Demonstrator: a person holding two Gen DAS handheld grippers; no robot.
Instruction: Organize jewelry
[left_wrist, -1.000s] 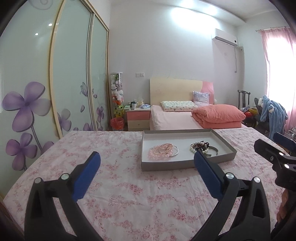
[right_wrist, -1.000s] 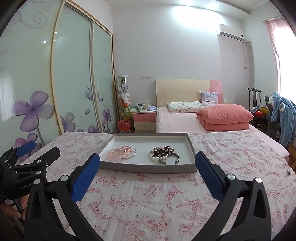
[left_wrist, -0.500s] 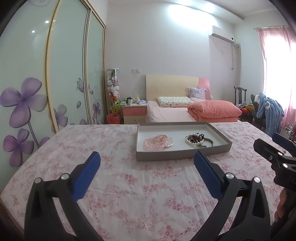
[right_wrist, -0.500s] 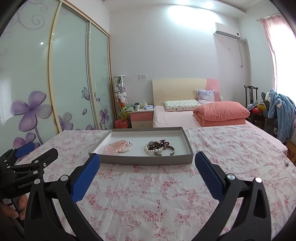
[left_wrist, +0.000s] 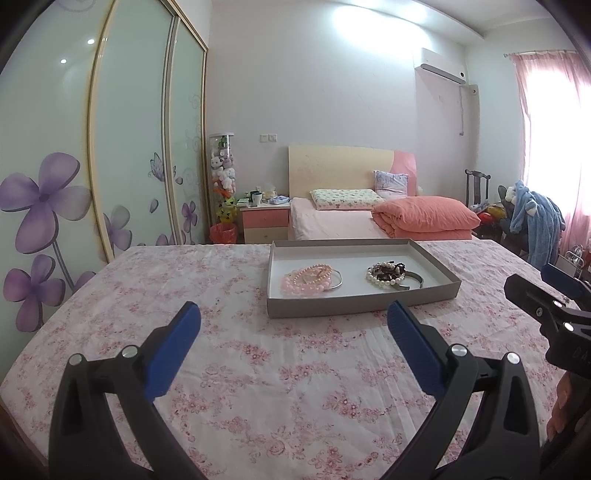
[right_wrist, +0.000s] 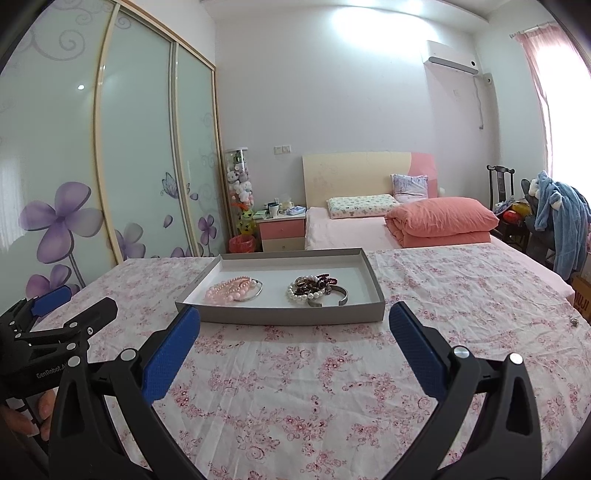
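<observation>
1. Surface: a bed (right_wrist: 332, 387) under a pink floral sheet carries a shallow grey tray (right_wrist: 288, 315), long axis running left to right across both views
2. Tray contents: two separate heaps lie inside. A pink bead heap (right_wrist: 231, 290) with a thin silver bangle (right_wrist: 258, 291) sits in the left half; a mixed heap (right_wrist: 314, 290) of white pearls, dark beads and a grey cuff sits in the right half. The heaps lie apart, bare tray floor between them
3. Left gripper (left_wrist: 291, 325): jaws spread wide, nothing between the blue pads, held above the sheet short of the tray. The tray lies ahead and to its right; the pink bead heap (left_wrist: 308, 282) is the nearer of the two
4. Right gripper (right_wrist: 293, 326): jaws equally wide, holding nothing, short of the tray's near wall. The tray lies straight ahead and slightly left; the mixed heap sits almost on its centre line
5. Governing relation: each gripper faces its own side's heap, left to pink, right to mixed, with the near wall of the tray standing between pads and jewelry. Judgement: any reach must clear that wall from above
6. Stage: the scene fits both jewelry already sorted into two groups and tangled heaps awaiting separation; the views do not settle which
7. Handling judgement: strands in the mixed heap appear entangled and may lift together
</observation>
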